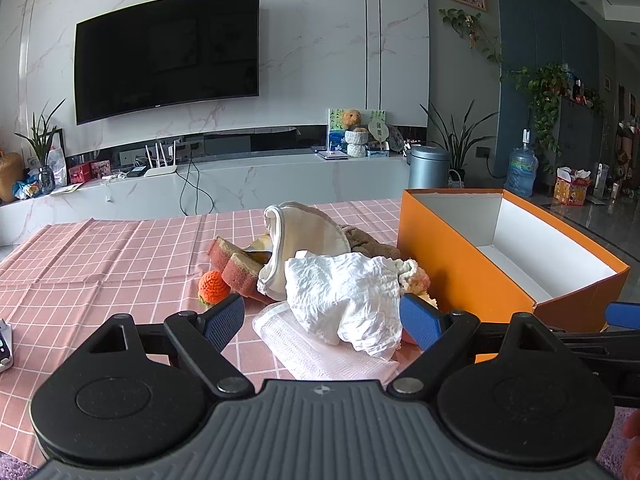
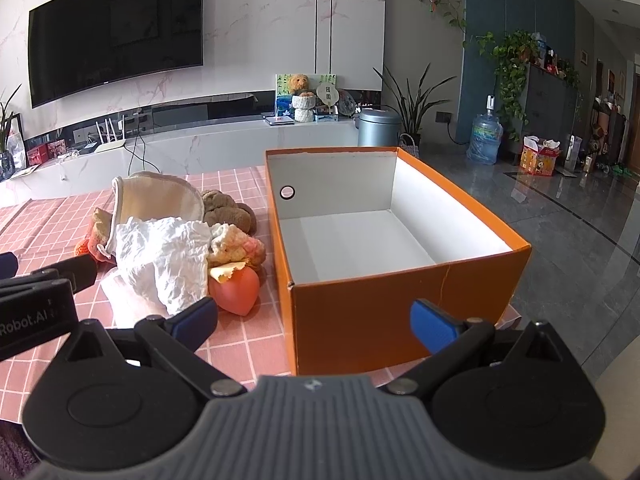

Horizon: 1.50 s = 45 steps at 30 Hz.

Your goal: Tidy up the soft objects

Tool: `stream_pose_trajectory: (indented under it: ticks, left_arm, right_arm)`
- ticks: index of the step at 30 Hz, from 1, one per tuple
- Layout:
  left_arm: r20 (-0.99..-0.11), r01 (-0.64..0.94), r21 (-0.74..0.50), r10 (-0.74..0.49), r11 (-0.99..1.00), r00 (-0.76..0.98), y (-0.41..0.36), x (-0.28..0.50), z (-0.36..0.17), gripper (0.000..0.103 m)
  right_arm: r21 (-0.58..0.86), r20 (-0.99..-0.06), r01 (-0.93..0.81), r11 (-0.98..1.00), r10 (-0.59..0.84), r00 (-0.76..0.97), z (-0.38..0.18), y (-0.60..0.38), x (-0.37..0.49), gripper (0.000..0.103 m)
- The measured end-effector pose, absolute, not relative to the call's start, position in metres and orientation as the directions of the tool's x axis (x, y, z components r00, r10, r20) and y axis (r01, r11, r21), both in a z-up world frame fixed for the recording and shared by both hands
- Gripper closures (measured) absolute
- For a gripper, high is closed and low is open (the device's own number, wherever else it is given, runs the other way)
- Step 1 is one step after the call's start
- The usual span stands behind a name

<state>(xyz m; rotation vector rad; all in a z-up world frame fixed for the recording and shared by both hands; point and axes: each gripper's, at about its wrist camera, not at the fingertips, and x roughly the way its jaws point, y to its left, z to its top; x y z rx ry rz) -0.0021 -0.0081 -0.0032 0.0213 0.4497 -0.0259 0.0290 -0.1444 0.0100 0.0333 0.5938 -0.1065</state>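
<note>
A heap of soft things lies on the pink checked tablecloth (image 1: 120, 248): a crumpled white cloth (image 1: 344, 296) on top, a cream pouch (image 1: 296, 240), pink sponges (image 1: 236, 264), an orange knitted ball (image 1: 214, 286), a brown plush (image 1: 368, 240) and a folded pink mesh cloth (image 1: 316, 344). The right wrist view also shows a knitted cream-pink piece (image 2: 236, 246) and an orange-red teardrop sponge (image 2: 236, 290). An orange box (image 2: 400, 240), white inside, stands to the right of the heap with nothing in it. My left gripper (image 1: 322, 320) is open, its pads on either side of the white cloth's near end. My right gripper (image 2: 314, 322) is open before the box's near wall.
The table's far edge faces a white marble TV bench (image 1: 240, 176) under a wall TV (image 1: 168, 52). Grey floor (image 2: 560, 208) lies right of the box, with a bin (image 2: 378, 126), a water bottle (image 2: 484, 140) and plants. A white device (image 1: 4, 348) sits at the left table edge.
</note>
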Motion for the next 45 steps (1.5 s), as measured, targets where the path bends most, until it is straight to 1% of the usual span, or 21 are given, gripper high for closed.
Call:
stream_pose_trajectory:
  ticks: [19, 45]
  left_arm:
    - [-0.458, 0.023, 0.022, -0.010, 1.000, 0.889, -0.0070, -0.0028, -0.0059, 0.001]
    - [-0.459, 0.023, 0.021, -0.011, 1.000, 0.888, -0.0069, -0.0030, -0.0060, 0.001]
  right_arm:
    - [0.008, -0.561, 0.122, 0.993, -0.096, 0.822, 0.0102, -0.1481, 0.0281, 0.002]
    - [0.007, -0.562, 0.123, 0.992, -0.098, 0.821, 0.0102, -0.1489, 0.0271, 0.002]
